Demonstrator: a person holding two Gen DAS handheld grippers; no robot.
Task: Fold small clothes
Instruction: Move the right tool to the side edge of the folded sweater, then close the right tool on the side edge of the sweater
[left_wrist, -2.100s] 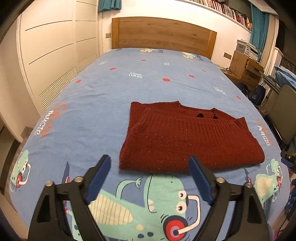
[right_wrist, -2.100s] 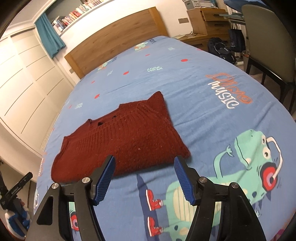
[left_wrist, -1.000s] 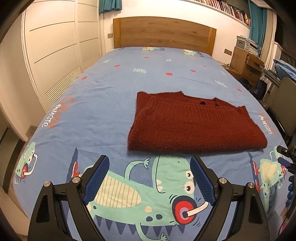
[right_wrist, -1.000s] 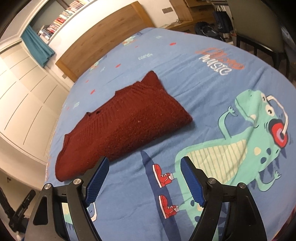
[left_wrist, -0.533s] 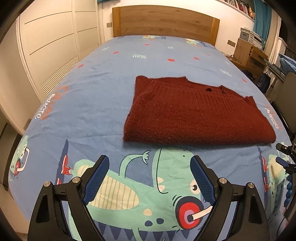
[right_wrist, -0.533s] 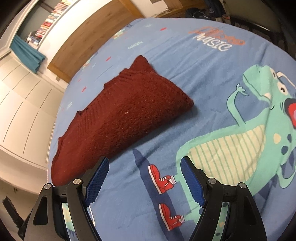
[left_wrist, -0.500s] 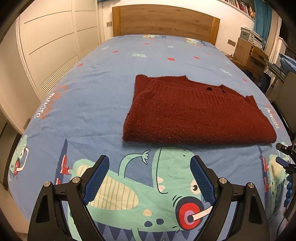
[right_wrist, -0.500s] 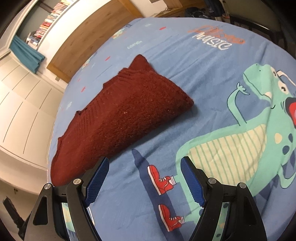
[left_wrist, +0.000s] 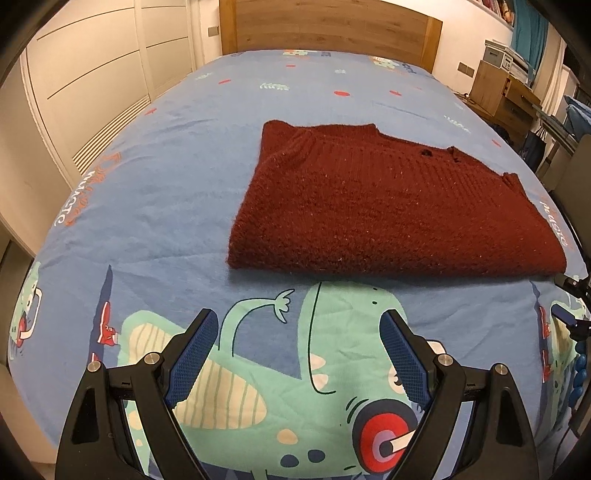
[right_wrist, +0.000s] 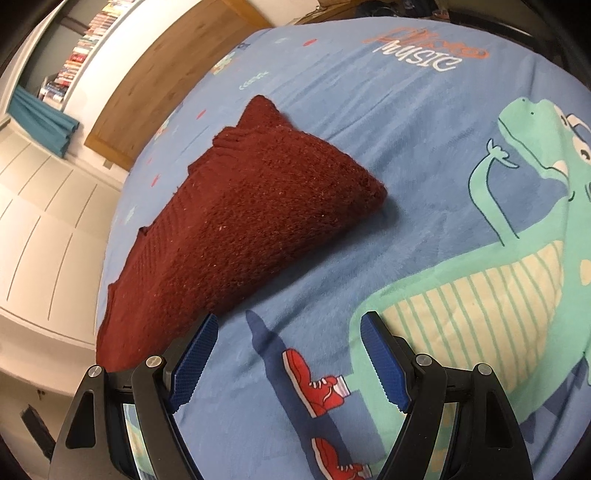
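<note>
Ahead of my fingers: a dark red knitted sweater (left_wrist: 388, 206), folded into a thick rectangle, is lying flat on the blue bedsheet printed with green dinosaurs (left_wrist: 155, 192).
Left gripper: I am holding my left gripper (left_wrist: 299, 354) with its blue ribbed pads wide apart and nothing between them, pointing down at the sheet just short of the sweater's near edge.
Right gripper: my right gripper (right_wrist: 288, 354) is also standing apart and empty; its left pad is sitting just beside the sweater's near edge, not touching as far as I can tell.
Step in hand, as I judge it: I am lining up to take the two near corners for another fold.
Doing it well: I am aiming to catch every layer at each corner, low against the sheet, and to lift both ends evenly so the stack does not slide apart.
Left view alone is showing: the neckline side, the wooden headboard (left_wrist: 332, 29) and the other gripper's tip at far right.
Right view alone is showing: the sweater's rounded right corner and a bookshelf (right_wrist: 85, 44).
</note>
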